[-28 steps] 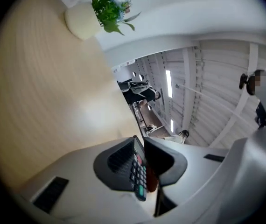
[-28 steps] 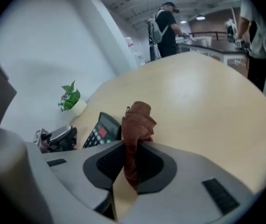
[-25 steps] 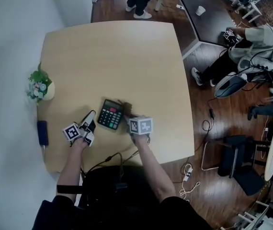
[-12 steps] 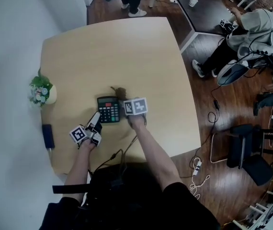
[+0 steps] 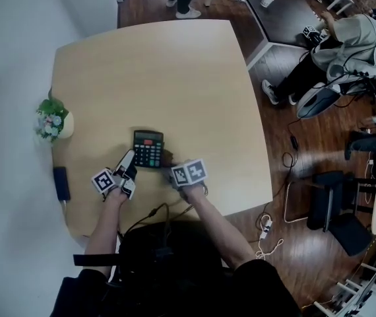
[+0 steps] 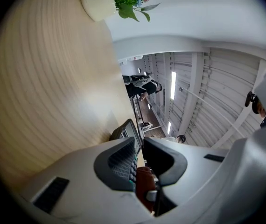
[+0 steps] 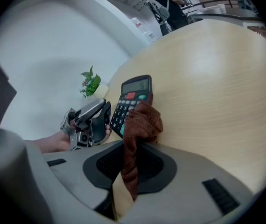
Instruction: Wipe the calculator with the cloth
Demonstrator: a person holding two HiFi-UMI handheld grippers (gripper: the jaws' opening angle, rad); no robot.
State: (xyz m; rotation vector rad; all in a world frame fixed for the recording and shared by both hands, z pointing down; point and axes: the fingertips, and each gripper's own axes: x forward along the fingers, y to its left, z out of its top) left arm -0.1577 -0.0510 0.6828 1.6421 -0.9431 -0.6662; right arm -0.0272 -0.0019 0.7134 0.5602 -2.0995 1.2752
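A: Count, on the table (image 5: 175,78)?

B: One calculator (image 5: 148,148), one cloth (image 7: 140,125), two grippers, one potted plant (image 5: 53,119).

A: The calculator: look and place?

B: Black case with a pale display at the far end, one red key with a green one beside it, and rows of light keys. It lies near the table's front edge, just ahead of both grippers.

A: The tongs?

B: The left gripper (image 6: 140,160) has its jaws nearly together, pinching the calculator's near left edge. The right gripper (image 7: 133,164) is clamped on the brown cloth, whose bunched end touches the calculator's near right corner.
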